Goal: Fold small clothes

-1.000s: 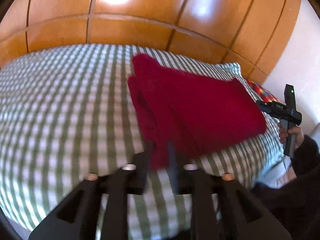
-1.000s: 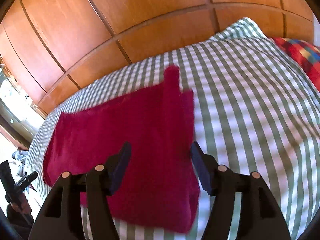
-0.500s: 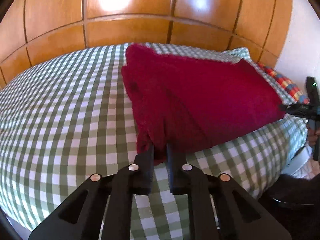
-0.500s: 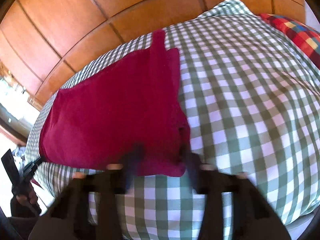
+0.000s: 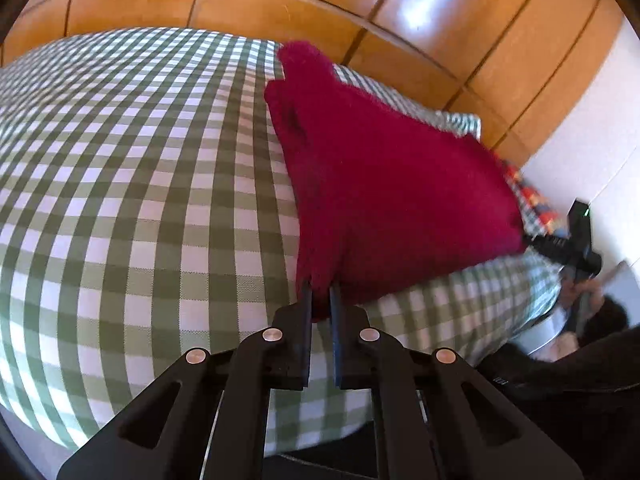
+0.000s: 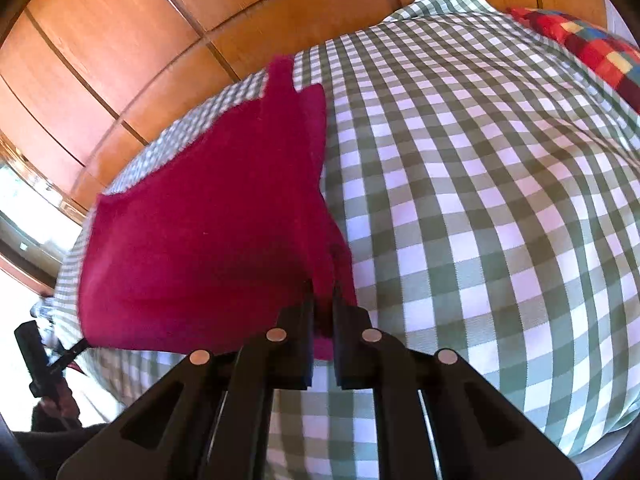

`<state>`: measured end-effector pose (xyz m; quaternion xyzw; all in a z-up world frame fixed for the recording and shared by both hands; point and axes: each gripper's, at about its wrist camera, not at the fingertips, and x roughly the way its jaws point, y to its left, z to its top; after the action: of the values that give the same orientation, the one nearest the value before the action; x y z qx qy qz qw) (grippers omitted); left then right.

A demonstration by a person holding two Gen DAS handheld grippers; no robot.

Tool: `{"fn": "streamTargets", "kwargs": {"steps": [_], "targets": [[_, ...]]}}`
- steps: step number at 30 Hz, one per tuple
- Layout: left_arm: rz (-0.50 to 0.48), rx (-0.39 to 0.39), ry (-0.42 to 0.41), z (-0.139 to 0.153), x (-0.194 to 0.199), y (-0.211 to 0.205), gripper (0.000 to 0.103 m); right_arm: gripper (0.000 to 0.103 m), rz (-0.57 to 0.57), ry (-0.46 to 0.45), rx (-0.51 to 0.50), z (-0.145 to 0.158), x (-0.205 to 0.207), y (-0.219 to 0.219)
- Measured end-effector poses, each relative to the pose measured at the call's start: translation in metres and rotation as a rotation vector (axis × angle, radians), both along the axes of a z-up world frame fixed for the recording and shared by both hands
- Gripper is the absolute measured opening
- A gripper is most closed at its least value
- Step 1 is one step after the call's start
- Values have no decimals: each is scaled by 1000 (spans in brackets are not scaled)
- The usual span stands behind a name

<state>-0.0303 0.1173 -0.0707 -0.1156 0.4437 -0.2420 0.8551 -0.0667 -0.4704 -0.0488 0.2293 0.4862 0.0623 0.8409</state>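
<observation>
**Both grippers clamped on the near edge of a red garment**

Grippers first: we see 2 black two-finger tools, each pinching a corner of the same garment. We then go from the largest thing to the smallest.

Behind everything, a wall of glossy wooden panels (image 5: pixel 280 4) fills the top of both views. Below it spreads a bed cover (image 5: pixel 120 184) in green and white checks. On the cover lies the red garment (image 5: pixel 384 176), a soft knit, mostly flat, with a narrow strip reaching toward the panels. Its near edge is lifted slightly where the tools hold it.

A multicoloured checked cushion (image 6: pixel 592 52) sits at the bed's far right.

Our left gripper (image 5: pixel 320 300) has its jaws nearly together with red cloth bunched between them. Our right gripper (image 6: pixel 323 300) grips the other near corner the same way, its jaws having just closed on the cloth.
</observation>
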Motion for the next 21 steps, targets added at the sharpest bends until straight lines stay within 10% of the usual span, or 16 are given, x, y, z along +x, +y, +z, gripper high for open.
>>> {"fn": "streamTargets", "kwargs": {"steps": [3, 8, 14, 17, 21], "targets": [[3, 7, 2, 8, -3, 1, 7, 46, -26, -52, 57, 14, -13, -17], [62, -23, -16, 26, -11, 7, 7, 47, -28, -57, 39, 22, -35, -30], [82, -25, -114, 55, -14, -8, 7, 45, 22, -30, 42, 3, -25, -9], [42, 38, -139, 55, -7, -39, 7, 13, 69, 2, -12, -3, -17, 8], [68, 202, -62, 25, 8, -59, 7, 9, 61, 32, -43, -7, -23, -2]]}}
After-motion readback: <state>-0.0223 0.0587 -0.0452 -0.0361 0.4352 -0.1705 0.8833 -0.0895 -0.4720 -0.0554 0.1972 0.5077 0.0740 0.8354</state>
